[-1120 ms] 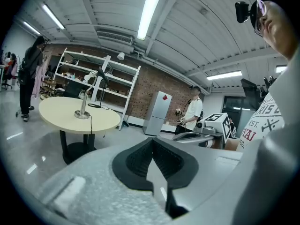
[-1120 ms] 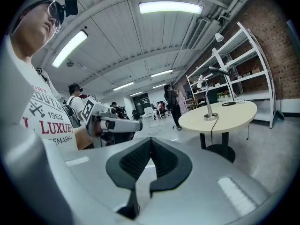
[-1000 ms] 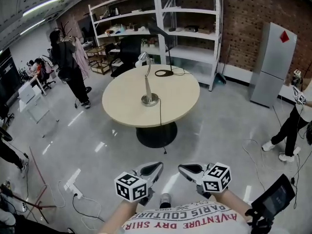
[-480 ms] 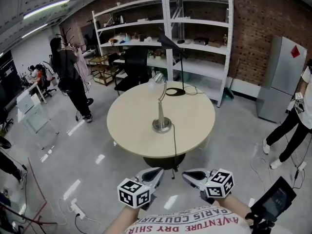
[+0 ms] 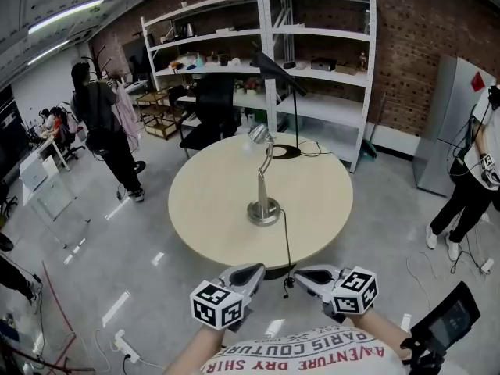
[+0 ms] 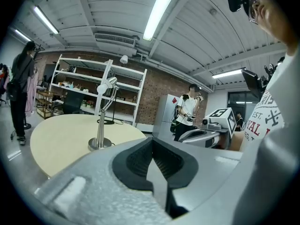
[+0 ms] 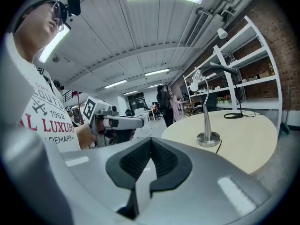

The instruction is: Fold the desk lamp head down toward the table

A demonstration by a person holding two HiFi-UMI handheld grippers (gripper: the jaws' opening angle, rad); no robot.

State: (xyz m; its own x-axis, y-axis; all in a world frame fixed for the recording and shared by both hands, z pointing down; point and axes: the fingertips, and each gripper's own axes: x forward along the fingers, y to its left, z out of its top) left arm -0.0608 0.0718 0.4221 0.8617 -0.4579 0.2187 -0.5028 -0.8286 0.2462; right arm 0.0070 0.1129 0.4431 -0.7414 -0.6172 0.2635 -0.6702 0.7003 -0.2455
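The left gripper (image 5: 244,275) and the right gripper (image 5: 310,274) both have their jaws pressed together with nothing between them. They are held side by side low in the head view, tips aimed at the table (image 5: 211,209) and just short of its near edge. Neither touches anything.

The desk lamp (image 5: 264,211) stands upright near the middle of the round, pale tabletop, well apart from both grippers. Its round metal base sits flat, and a slim stem rises to a curved neck. The lamp head (image 5: 257,133) is raised high above the tabletop; it seems to face away and slightly left, though it is too small to be sure. A dark cord (image 5: 286,241) runs from the base to the near edge of the table and drops over it.

At the far side of the table stands a black lamp (image 5: 295,112) with a ring-shaped base and a thin pole. A dark chair (image 5: 211,108) is behind the table, and white shelving (image 5: 312,49) stands against a brick wall. A grey cabinet (image 5: 444,123) stands at the right. One person (image 5: 100,127) stands at the left and another person (image 5: 478,162) at the right edge. A white power strip (image 5: 125,347) lies on the glossy floor at lower left.
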